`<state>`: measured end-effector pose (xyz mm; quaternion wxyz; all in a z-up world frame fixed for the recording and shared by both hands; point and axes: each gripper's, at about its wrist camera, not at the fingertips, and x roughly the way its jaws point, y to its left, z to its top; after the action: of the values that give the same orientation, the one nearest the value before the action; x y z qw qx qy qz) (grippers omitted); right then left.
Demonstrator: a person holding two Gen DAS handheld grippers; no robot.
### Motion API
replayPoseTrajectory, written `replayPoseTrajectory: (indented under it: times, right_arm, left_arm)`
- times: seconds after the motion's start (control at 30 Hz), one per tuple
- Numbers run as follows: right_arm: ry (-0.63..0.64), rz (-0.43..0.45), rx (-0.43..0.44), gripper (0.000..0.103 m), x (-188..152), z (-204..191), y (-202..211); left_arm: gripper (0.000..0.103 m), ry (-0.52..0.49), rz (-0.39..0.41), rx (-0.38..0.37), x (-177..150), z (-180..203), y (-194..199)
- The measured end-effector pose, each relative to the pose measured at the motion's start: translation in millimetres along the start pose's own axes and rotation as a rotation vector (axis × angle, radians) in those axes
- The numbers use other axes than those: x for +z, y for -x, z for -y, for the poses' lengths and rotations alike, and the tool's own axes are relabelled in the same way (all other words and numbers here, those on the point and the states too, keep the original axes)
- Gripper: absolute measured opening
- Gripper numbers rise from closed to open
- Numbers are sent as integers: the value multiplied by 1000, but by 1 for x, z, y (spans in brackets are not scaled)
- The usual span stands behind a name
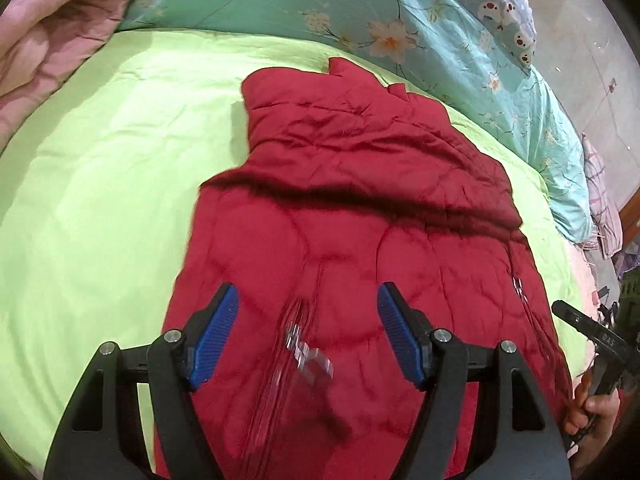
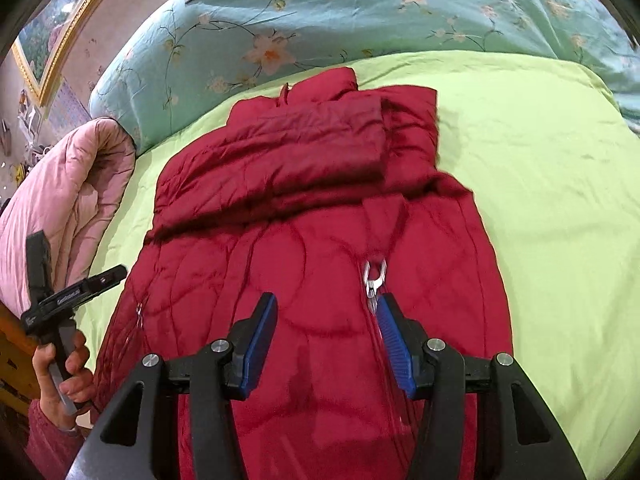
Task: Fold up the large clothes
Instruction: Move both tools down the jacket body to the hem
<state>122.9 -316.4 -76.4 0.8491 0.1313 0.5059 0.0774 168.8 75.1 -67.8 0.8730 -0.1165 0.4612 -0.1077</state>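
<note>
A dark red quilted jacket (image 1: 360,208) lies flat on a lime green bedsheet (image 1: 100,184), front up, with its sleeves folded across the chest. It also shows in the right wrist view (image 2: 320,220) with a silver zipper pull (image 2: 374,276) on its front. My left gripper (image 1: 308,332) is open and empty above the jacket's lower part. My right gripper (image 2: 326,336) is open and empty above the lower front, its right finger next to the zipper pull. The other gripper shows at the right edge of the left wrist view (image 1: 588,332) and at the left edge of the right wrist view (image 2: 68,292).
A teal floral quilt (image 1: 360,12) lies along the far side of the bed. A pink quilt (image 1: 52,36) is bunched at one side, also in the right wrist view (image 2: 68,200). A patterned pillow (image 1: 492,4) sits beyond the teal quilt. A gold-framed picture (image 2: 60,36) hangs on the wall.
</note>
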Motion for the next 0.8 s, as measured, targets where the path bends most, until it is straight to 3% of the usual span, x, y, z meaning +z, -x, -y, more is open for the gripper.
replayPoseTrajectory:
  times: [0.27,0.8]
  right_arm:
    - [-23,-6,-11,54,-34,12,23]
    - [-89,46,-76,65,-70,42,79]
  left_arm:
    - [71,33,-5,12,-39,-16,31]
    - [71,52,-23,41,-76,-39,54]
